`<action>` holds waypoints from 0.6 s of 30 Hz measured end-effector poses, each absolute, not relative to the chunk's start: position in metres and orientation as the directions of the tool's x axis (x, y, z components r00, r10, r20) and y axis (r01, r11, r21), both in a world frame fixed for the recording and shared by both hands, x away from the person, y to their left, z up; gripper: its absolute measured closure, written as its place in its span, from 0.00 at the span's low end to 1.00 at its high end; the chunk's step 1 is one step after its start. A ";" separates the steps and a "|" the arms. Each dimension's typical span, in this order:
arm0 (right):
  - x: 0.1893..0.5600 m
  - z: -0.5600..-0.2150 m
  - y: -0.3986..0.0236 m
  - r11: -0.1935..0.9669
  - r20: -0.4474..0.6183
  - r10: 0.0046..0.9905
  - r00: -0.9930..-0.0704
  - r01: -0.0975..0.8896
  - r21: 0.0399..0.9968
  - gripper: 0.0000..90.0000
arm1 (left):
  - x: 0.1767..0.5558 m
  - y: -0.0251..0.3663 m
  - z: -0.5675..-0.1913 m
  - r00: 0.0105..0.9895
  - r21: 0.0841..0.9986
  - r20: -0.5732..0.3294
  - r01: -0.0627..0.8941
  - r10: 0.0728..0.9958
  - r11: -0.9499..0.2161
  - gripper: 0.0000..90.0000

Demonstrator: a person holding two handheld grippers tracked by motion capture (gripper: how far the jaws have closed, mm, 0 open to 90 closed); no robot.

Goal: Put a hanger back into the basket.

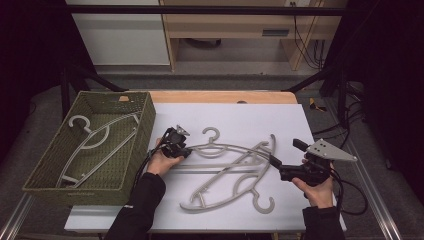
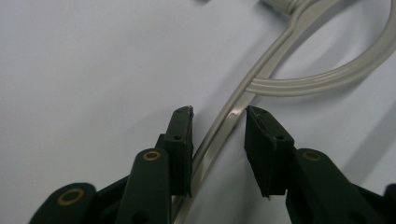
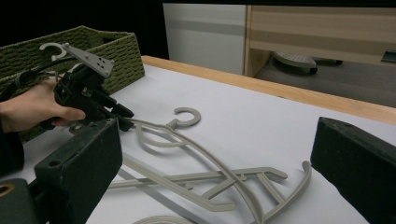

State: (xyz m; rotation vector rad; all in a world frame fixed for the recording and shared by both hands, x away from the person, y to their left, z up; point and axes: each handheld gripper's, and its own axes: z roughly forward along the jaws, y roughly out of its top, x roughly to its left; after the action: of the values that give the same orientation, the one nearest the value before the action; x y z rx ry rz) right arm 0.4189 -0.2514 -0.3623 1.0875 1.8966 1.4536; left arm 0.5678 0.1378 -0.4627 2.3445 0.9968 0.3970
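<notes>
Two pale grey plastic hangers lie crossed on the white table top [image 1: 240,117]. The upper hanger [image 1: 225,146] has its hook pointing away from me, and the lower hanger [image 1: 235,191] has its hook near the front edge. My left gripper [image 1: 189,150] is at the upper hanger's left end. Its jaws straddle the thin hanger arm [image 2: 219,135] with a gap on each side, so it stands open [image 2: 218,111]. My right gripper [image 1: 286,152] is at the right ends of the hangers, wide open [image 3: 217,135] and empty, facing the upper hanger's hook [image 3: 187,116] and the left gripper [image 3: 123,116].
A green woven basket [image 1: 142,125] stands at the table's left and holds two more hangers [image 1: 100,137]. A wooden strip [image 1: 225,96] runs along the table's far edge. Cables trail from both grippers toward me.
</notes>
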 end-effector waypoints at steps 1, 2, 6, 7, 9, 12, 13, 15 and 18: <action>0.419 -0.362 -0.251 0.106 0.072 0.833 -0.549 0.286 0.952 0.03 | 0.567 0.137 -0.462 0.686 0.590 0.063 0.560 0.725 -0.581 0.73; 0.419 -0.362 -0.251 0.106 0.073 0.833 -0.549 0.287 0.952 0.03 | 0.564 0.133 -0.461 0.692 0.580 0.081 0.553 0.718 -0.598 0.77; 0.419 -0.362 -0.251 0.107 0.072 0.833 -0.549 0.287 0.952 0.03 | 0.559 0.130 -0.460 0.700 0.560 0.088 0.553 0.709 -0.617 0.89; 0.419 -0.362 -0.251 0.107 0.072 0.833 -0.549 0.287 0.952 0.03 | 0.558 0.130 -0.459 0.695 0.552 0.091 0.561 0.713 -0.617 0.90; 0.419 -0.362 -0.251 0.106 0.072 0.833 -0.548 0.286 0.952 0.03 | 0.555 0.130 -0.458 0.689 0.547 0.090 0.570 0.720 -0.613 0.90; 0.419 -0.362 -0.251 0.107 0.071 0.833 -0.549 0.287 0.952 0.03 | 0.552 0.130 -0.458 0.680 0.551 0.077 0.581 0.729 -0.599 0.90; 0.419 -0.362 -0.251 0.107 0.071 0.833 -0.549 0.286 0.952 0.03 | 0.549 0.130 -0.458 0.679 0.553 0.069 0.584 0.731 -0.595 0.90; 0.419 -0.362 -0.251 0.107 0.072 0.833 -0.549 0.287 0.952 0.03 | 0.545 0.131 -0.458 0.679 0.549 0.059 0.590 0.732 -0.592 0.90; 0.419 -0.362 -0.251 0.106 0.072 0.833 -0.548 0.287 0.952 0.03 | 0.545 0.132 -0.456 0.671 0.560 0.063 0.589 0.738 -0.583 0.88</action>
State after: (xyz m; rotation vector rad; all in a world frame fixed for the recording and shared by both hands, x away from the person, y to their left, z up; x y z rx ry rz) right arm 0.4188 -0.2506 -0.3625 1.0885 1.8966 1.4521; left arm 0.5454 0.1320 -0.4563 2.3820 1.0263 0.3964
